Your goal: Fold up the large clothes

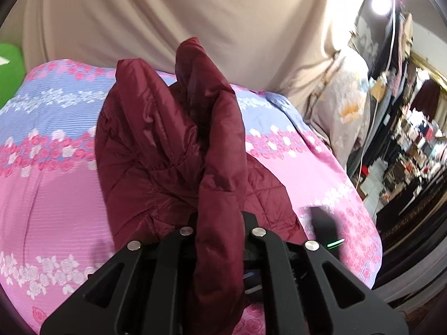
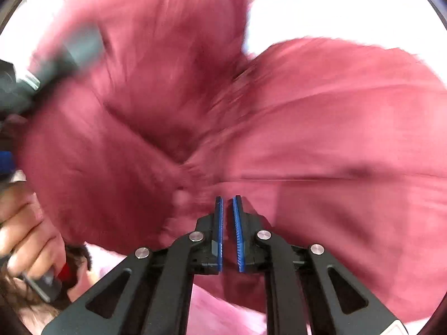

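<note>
A dark red quilted jacket (image 1: 156, 145) lies heaped on a bed covered by a pink and lilac flowered bedspread (image 1: 50, 184), with a beige sheet (image 1: 167, 14) hanging behind it at twelve o'clock. In the left wrist view, the left gripper (image 1: 219, 223) enters from six o'clock, and a thick fold of the jacket runs straight between its black fingers, which are clamped narrow on the cloth; the held fold rises from the centre toward twelve o'clock, standing up off the bed. At three o'clock a cluttered room shows, blurred, and a dark shape with a green light sits low at four o'clock, probably the other tool. In the right wrist view, heavily blurred, the jacket fills nearly the whole picture. The right gripper (image 2: 227, 203) comes in from six o'clock with its blue pads (image 2: 219, 231) close together, a thin gap between them and no cloth caught there; the tips sit just in front of the fabric. A hand (image 2: 25, 237) holds a handle at eight o'clock. Likely risks: the slippery, puffy fabric may slide from the left grip as it is lifted, and the right fingers may close on air or pinch only one thin layer, so the fold would sag crooked.
</note>
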### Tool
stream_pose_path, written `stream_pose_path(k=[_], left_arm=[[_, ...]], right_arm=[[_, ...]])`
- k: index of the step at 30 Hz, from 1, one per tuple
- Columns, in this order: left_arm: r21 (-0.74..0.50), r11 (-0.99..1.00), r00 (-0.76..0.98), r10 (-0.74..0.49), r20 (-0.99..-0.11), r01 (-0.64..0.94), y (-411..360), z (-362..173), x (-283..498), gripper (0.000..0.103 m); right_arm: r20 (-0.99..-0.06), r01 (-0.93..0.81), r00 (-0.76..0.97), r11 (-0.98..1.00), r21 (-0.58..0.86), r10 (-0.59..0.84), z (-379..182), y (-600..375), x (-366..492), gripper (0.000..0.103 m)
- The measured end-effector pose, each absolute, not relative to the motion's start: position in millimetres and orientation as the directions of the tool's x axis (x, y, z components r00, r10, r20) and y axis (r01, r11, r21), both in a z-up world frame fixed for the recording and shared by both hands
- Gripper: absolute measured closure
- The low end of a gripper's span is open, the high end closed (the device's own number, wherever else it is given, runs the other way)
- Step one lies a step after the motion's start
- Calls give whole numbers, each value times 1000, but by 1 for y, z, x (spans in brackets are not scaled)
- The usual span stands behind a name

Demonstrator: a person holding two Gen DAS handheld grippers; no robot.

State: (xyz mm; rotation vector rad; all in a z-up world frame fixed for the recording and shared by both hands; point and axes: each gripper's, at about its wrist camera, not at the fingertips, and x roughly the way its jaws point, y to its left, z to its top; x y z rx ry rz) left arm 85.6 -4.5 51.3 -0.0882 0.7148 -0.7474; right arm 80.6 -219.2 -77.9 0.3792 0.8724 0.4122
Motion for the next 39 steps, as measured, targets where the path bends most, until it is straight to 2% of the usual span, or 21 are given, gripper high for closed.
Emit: stream_pose_path(k=[4,6,11,18,21,25,26,30,31,33,35,36,37,39], left_arm=[[-304,709,463,-666,-585,636,-37,44,84,94],[-296,696,441,-669,-599,655,-53,40,84,94],[-255,663,383,-656,-650,704,-103,23,79,94],[-184,628,336,-614,-714,757,-173,-5,67,94],[-162,638,331,-580,-744,753,-196,-22,70,94],[-164,656,311,-543,-780,737,-209,-40,77,90],[-161,656,310,-540,-783,738,-210,-43,77,88],[-187,621,275,-570,-774,761,-213,-41,68,51],[-206,616,266,-585,-766,760,-209,-36,65,46],[-265,599,255,-642,-723,756,-188,-10,56,41],[-304,591,285,-699,-656,747,-157,18,51,30],[-308,606,326,-711,-623,734,-139,31,49,21],[-299,647,402,-706,-583,702,-113,46,48,19],[-252,733,515,-640,-571,632,-81,57,50,19]], right_arm=[[-662,95,708,897,432,245,-71,-314,41,91],[-679,158,704,887,433,206,-80,-336,34,91],[-699,138,672,886,442,244,-103,-328,57,93],[-660,93,678,853,513,323,-106,-337,72,95],[-642,89,682,832,548,350,-121,-344,56,95],[-627,113,693,804,583,357,-111,-363,33,93],[-619,118,707,805,581,342,-106,-373,21,93],[-578,153,771,804,574,266,-76,-394,-17,79],[-570,160,785,808,566,244,-68,-398,-21,78],[-551,160,810,829,536,200,-49,-398,-32,73],[-511,114,836,849,516,199,-31,-389,-50,65],[-489,85,848,858,506,204,-22,-382,-52,56],[-467,47,857,870,491,217,-13,-372,-53,47],[-442,-14,864,888,460,243,-16,-345,-57,37]])
